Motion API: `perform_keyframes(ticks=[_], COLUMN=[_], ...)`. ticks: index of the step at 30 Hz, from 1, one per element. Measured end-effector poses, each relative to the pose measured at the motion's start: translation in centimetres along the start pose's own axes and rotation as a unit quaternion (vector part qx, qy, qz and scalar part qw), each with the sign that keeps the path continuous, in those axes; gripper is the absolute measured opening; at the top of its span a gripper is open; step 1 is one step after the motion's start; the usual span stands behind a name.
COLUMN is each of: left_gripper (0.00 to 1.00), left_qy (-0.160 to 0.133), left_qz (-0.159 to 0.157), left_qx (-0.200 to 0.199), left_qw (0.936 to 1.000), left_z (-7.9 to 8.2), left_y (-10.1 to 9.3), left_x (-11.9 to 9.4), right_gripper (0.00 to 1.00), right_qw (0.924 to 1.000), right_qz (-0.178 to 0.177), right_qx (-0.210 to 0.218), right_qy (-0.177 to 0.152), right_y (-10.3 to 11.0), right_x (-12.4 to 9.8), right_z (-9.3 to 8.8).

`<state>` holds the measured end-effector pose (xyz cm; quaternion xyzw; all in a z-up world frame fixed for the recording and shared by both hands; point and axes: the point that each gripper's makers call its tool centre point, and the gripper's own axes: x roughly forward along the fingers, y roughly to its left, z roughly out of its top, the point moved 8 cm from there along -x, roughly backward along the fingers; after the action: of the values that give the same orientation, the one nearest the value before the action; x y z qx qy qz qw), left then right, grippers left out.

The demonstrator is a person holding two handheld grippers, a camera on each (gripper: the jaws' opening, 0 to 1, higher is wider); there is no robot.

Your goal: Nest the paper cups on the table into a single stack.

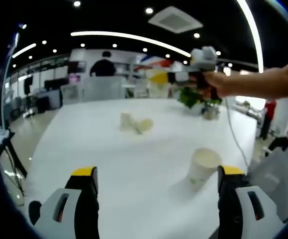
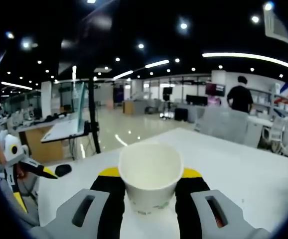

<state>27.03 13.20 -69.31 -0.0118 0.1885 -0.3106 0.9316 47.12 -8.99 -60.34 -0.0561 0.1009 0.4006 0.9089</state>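
While the right tool [image 2: 151, 180] clamps a paper cup [image 2: 150, 174] bearing faint unreadable green print, the left tool [image 1: 156, 179] gapes wide. Another cup [image 1: 202, 168] stands at its 3 o'clock on the white surface [image 1: 109, 149]; two more cups [image 1: 135, 123] lie at 12 o'clock.

A broad white tabletop [image 1: 109, 149] carries the things. Near the left view's lower right an upright paper cup [image 1: 202, 168] stands on it. Farther back, mid-table, sit two more cups [image 1: 136, 123] close together, one seemingly tipped on its side, though blur makes that uncertain. A potted plant [image 1: 199, 101] rests toward the far edge.
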Motion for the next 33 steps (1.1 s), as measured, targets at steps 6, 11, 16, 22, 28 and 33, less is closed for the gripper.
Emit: perform_keyframes(ticks=[6,11,16,22,28,33], left_gripper=[0.98,0.98,0.98,0.98,0.98,0.98], left_qy=[0.001,0.001,0.002,0.005,0.006,0.006], left_qz=[-0.003,-0.004,-0.004,-0.006,-0.006,-0.007], left_qx=[0.003,0.004,0.006,0.009,0.011,0.011], left_qw=[1.0,1.0,1.0,0.9999,0.9999,0.9999], left_z=[0.0,-0.1,-0.2,-0.4,-0.6,-0.6], left_y=[-0.2,-0.4,-0.6,-0.9,-0.9,-1.0], left_x=[0.0,-0.2,-0.4,-0.6,-0.6,-0.7], right_gripper=[0.36,0.36,0.36,0.35,0.35,0.35], right_qw=[1.0,1.0,1.0,0.9998,0.9998,0.9993], right_qz=[-0.002,0.002,0.005,0.018,0.019,0.024], right_qx=[0.0,0.001,0.001,-0.008,-0.003,-0.027], right_qy=[0.003,0.002,0.001,0.005,0.006,0.01], right_y=[0.7,1.7,2.7,3.9,4.2,4.8], right_x=[-0.9,-1.5,-2.3,-3.5,-4.6,-5.5], right_z=[-0.8,-1.3,-1.7,-2.0,-2.4,-2.7])
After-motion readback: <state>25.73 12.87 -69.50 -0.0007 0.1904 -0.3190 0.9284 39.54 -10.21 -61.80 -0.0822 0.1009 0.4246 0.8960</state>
